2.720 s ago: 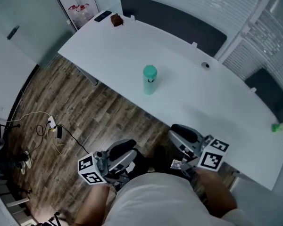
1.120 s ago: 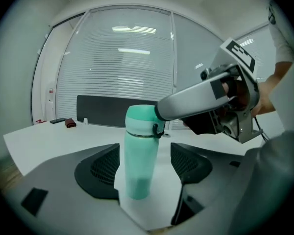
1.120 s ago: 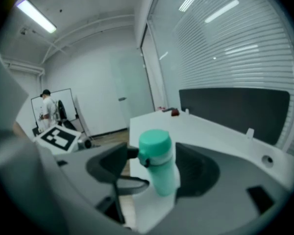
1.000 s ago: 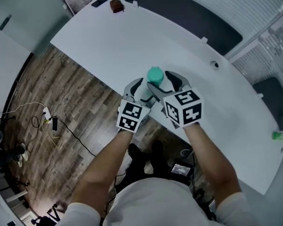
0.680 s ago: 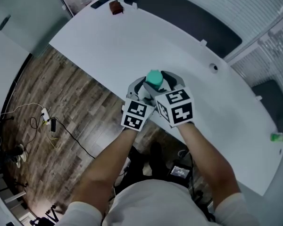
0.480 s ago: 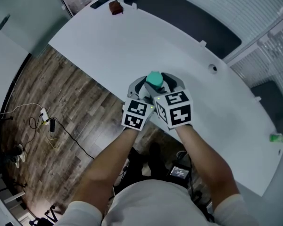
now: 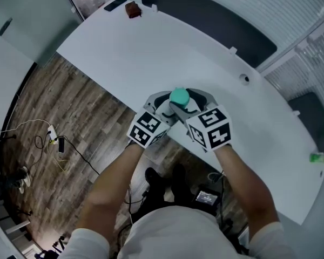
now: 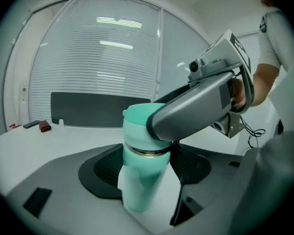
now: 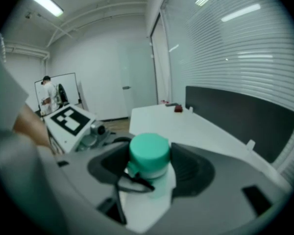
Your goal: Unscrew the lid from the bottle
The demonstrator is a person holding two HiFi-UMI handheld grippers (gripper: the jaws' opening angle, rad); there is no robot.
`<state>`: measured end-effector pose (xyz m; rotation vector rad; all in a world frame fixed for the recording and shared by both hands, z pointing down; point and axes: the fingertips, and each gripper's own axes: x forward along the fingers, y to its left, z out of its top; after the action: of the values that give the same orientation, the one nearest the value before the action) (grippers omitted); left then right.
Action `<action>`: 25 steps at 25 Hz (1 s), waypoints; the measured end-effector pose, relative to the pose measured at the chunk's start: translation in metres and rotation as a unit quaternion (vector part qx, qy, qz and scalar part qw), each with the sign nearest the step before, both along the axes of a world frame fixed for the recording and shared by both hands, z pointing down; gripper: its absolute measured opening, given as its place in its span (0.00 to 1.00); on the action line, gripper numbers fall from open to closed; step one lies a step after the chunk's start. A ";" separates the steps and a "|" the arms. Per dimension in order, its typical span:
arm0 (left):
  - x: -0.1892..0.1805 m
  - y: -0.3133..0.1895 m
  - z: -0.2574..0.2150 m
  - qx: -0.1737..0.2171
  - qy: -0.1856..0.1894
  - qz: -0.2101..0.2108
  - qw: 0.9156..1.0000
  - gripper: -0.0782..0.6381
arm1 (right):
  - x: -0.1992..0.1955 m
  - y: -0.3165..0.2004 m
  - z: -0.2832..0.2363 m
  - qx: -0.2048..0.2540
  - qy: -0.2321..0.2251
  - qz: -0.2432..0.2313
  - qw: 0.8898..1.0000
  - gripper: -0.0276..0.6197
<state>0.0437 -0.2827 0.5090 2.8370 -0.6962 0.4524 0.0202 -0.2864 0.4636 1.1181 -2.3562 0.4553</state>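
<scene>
A pale green cylindrical bottle point(image 8: 138, 192) is being held at the near edge of the white tabletop point(image 7: 124, 47), its body being clamped between the jaws of the left tool point(image 8: 144, 168). Its teal round lid point(image 9: 149, 152) is being gripped by the right tool point(image 9: 149, 164), whose jaws have just been closing onto it.

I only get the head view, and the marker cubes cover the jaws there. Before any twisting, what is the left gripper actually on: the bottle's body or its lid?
Observer: The left gripper clamps the bottle by its body, below the lid.
Operator: And the right gripper?
Observer: The right gripper has the lid between its jaws, which have just been closing and touch both sides of it.
Operator: What shows at the lid's seam?
Observer: A thin metal ring sits between lid and body.
</scene>
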 end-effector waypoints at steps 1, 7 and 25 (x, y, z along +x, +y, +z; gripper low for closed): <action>0.000 0.003 0.000 0.000 0.000 0.017 1.000 0.54 | -0.001 0.002 0.000 0.002 0.006 -0.015 1.000 0.48; 0.004 0.012 0.000 0.001 -0.004 0.110 0.994 0.54 | -0.003 0.012 0.004 0.012 0.048 -0.110 0.993 0.48; 0.000 -0.006 0.006 0.030 0.001 -0.102 0.994 0.56 | -0.005 0.004 0.002 0.015 0.025 0.040 0.999 0.48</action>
<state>0.0432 -0.2884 0.5151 2.7811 -1.0031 0.4024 0.0153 -0.2819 0.4658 1.2270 -2.2889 0.4152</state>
